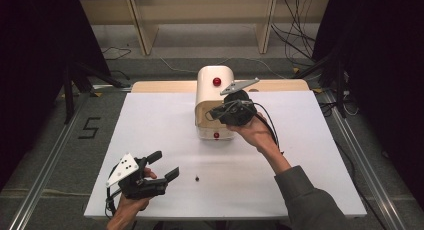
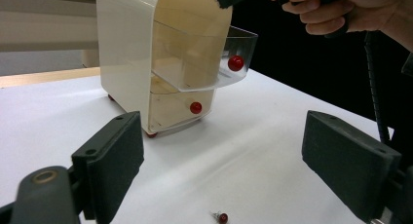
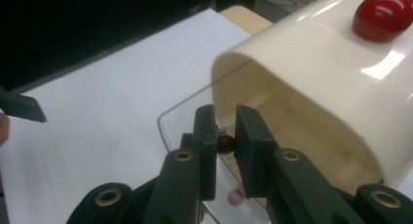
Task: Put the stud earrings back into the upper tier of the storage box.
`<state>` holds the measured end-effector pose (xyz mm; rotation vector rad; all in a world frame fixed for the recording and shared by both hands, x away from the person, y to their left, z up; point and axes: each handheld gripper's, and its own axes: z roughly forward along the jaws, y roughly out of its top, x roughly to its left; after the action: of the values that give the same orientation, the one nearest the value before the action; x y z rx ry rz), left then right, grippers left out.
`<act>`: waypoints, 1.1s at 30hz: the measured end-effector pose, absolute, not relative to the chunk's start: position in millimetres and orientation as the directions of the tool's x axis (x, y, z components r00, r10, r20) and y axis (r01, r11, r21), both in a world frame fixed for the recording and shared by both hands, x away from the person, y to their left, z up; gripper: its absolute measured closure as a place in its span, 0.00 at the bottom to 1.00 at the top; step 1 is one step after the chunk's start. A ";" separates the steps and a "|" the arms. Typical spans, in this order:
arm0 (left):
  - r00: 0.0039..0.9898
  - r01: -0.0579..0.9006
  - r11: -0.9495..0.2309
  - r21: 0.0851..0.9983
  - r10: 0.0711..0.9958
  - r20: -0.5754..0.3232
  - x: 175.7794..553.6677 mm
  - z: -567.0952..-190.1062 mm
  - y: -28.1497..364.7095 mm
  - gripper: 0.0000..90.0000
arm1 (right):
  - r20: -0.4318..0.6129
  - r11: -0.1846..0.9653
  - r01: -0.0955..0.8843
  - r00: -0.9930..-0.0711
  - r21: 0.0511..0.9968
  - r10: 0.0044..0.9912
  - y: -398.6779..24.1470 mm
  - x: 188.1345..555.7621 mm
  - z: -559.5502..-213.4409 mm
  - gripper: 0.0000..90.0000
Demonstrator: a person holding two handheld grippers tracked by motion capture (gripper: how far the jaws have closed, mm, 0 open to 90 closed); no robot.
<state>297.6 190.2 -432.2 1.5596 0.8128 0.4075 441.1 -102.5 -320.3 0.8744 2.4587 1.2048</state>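
Right gripper view: right gripper (image 3: 225, 136) clamped on upper drawer's red knob (image 3: 225, 143), drawer part-way out; next, steady straight pull from cream cabinet (image 3: 311, 73).

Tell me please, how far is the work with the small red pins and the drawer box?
Done: the top drawer is pulled out of the cream box. In hand: the right gripper is shut on a small red pin at that open drawer. Left: probably drop it in, then fetch the second pin lying on the table near the open left gripper, and push the drawer shut.
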 end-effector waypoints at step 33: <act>0.679 0.262 0.020 0.965 0.706 -0.199 297.6 -432.6 190.8 0.17 | 0.062 0.434 0.315 -0.861 0.844 0.506 -86.3 392.2 -309.5 0.42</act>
<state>297.6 190.8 -432.6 1.5566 0.8231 0.4138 392.2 -86.3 -309.5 0.7215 2.4845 1.3964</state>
